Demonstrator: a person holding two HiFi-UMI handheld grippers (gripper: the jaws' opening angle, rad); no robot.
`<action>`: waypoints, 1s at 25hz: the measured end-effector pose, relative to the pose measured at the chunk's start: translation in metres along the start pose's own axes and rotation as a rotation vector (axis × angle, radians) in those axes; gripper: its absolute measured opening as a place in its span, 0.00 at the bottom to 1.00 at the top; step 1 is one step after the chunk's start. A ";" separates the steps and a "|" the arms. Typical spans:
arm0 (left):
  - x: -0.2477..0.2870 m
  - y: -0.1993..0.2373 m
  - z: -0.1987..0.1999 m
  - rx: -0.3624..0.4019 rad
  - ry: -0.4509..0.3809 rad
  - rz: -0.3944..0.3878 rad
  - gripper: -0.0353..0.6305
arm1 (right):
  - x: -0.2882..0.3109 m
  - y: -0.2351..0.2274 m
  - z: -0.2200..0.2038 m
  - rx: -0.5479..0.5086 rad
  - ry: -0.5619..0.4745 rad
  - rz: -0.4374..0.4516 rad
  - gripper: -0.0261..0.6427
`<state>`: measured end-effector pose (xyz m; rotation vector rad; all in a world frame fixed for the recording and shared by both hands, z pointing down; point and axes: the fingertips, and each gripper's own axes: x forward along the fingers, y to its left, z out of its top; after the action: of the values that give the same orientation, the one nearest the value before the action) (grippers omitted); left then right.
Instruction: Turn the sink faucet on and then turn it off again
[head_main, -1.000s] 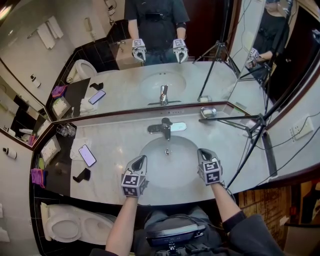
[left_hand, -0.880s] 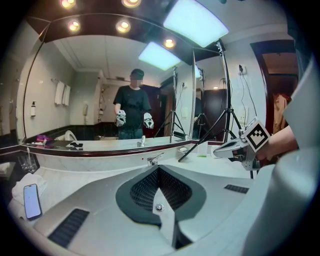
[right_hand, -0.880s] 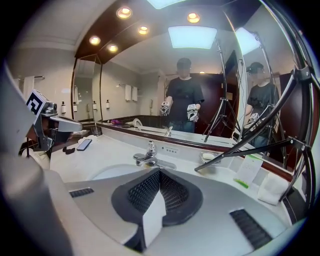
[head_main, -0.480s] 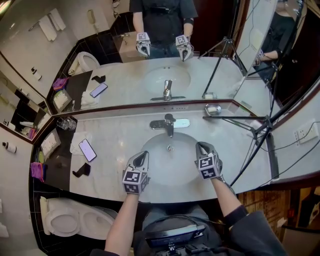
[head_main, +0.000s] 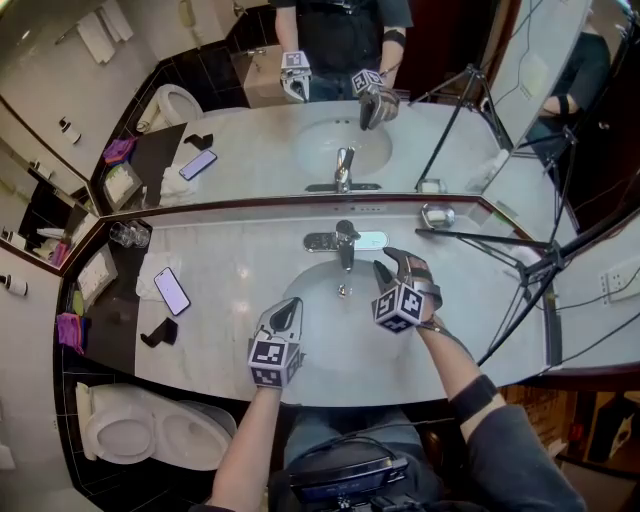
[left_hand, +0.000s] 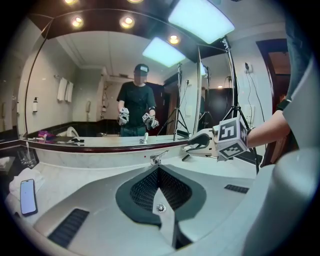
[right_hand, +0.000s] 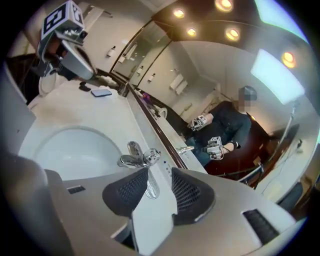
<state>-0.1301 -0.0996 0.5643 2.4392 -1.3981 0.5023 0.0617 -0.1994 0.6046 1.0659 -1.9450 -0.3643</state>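
Faucet (head_main: 346, 245) just beyond right tongs (head_main: 386, 263)

left gripper (head_main: 289, 306) shut tight, held low; right gripper (head_main: 390, 265) tilted sideways, fingers (right_hand: 125, 192) just opening, nothing between

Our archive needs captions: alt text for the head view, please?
The right gripper, its jaws just opening with nothing between them, points at the chrome faucet behind a white sink. The left gripper, shut, hovers at the sink's near edge.
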 end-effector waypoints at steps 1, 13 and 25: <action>0.002 0.000 -0.002 -0.005 -0.003 0.000 0.06 | 0.009 0.001 0.003 -0.054 0.002 0.010 0.30; 0.012 0.014 -0.029 -0.062 0.017 0.014 0.06 | 0.091 0.005 0.025 -0.436 0.027 0.104 0.34; 0.015 0.020 -0.032 -0.076 0.021 0.020 0.06 | 0.110 0.033 0.015 -0.570 0.083 0.199 0.29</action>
<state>-0.1453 -0.1082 0.6010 2.3564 -1.4081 0.4688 0.0031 -0.2695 0.6760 0.5060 -1.7020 -0.6984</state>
